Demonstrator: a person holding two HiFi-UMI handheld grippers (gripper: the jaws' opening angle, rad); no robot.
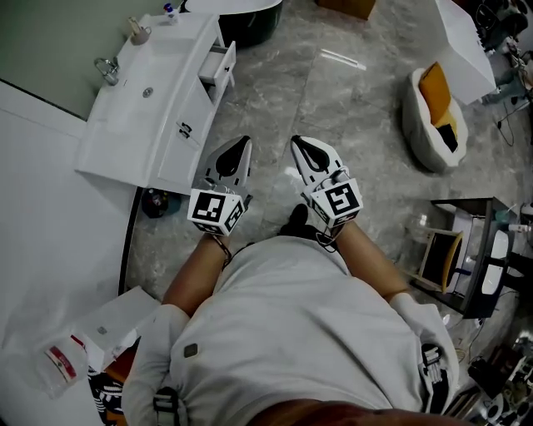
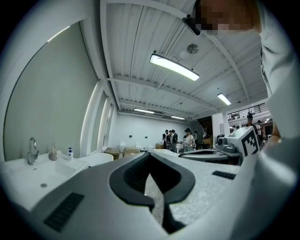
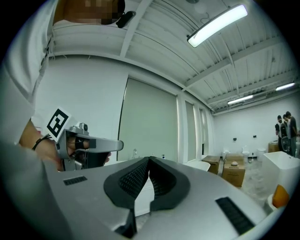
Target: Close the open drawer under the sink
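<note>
Left gripper [image 1: 242, 141] and right gripper [image 1: 298, 142] held level near the sink cabinet [image 1: 179, 100]
Both pairs of jaws are closed on nothing; the drawer [image 1: 218, 66] juts open at the cabinet's far end.

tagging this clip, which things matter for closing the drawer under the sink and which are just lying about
Job: open drawer, sink cabinet, left tongs, right tongs (both shut, empty).
Lying about: tap, soap bottle, seat with orange cushion, dark trolley.
</note>
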